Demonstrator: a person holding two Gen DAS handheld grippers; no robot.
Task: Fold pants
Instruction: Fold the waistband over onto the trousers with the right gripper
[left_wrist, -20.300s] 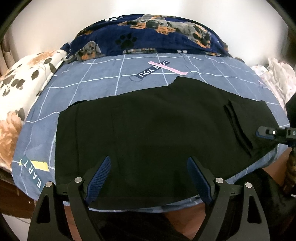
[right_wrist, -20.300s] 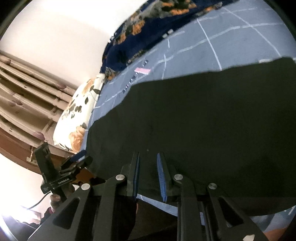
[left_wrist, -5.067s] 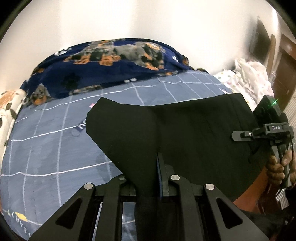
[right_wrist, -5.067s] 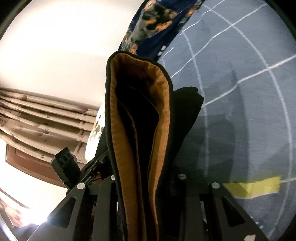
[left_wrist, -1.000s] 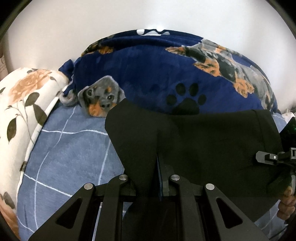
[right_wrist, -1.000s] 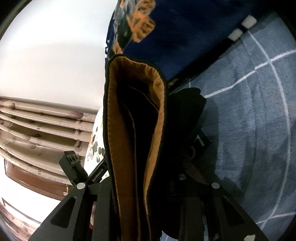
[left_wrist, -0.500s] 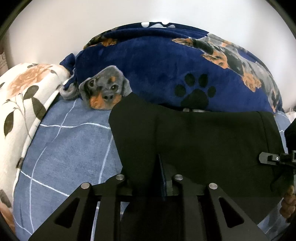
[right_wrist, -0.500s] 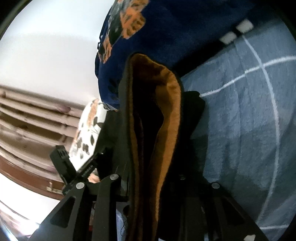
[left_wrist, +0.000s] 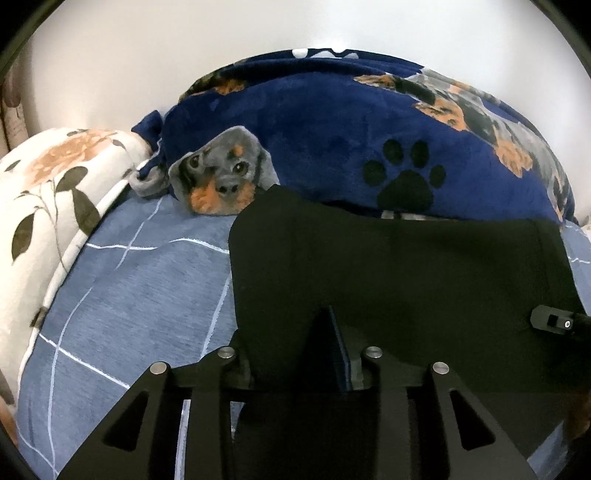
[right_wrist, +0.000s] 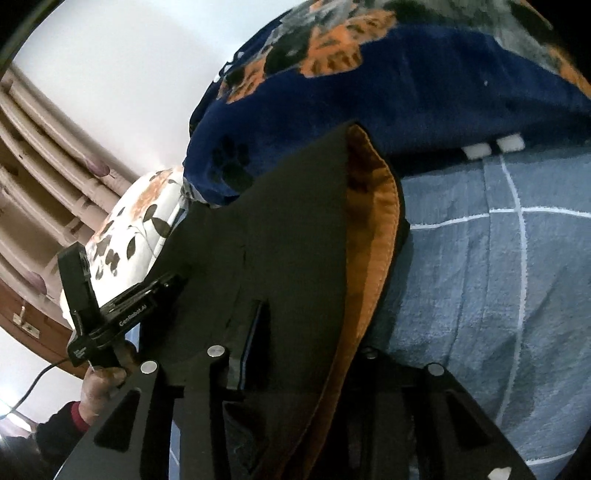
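A bed covered by a blue sheet with a white grid (left_wrist: 140, 295) fills both views, with a navy fleece blanket printed with dogs and paw marks (left_wrist: 369, 140) heaped against a white wall and a white pillow with orange flowers (left_wrist: 48, 192) at one side. The black pants with an orange-brown lining (left_wrist: 399, 273) are spread over the sheet in a folded panel, the far edge touching the blanket.

In the left wrist view the left claw (left_wrist: 299, 354) is set at the near edge of the panel; its jaws have just been opening, and cloth is draped between and over them, so whether the pads are pressing it cannot be told. In the right wrist view the right claw (right_wrist: 306, 354) is also buried in cloth, the orange-brown lining showing at the raised edge; its jaws have just been opening too, and its grip cannot be told.

The step in hand is judged to be the laying down and release of a fold. Next, both claws probably need to be drawn clear without the top layer being dragged, then the panel smoothed.
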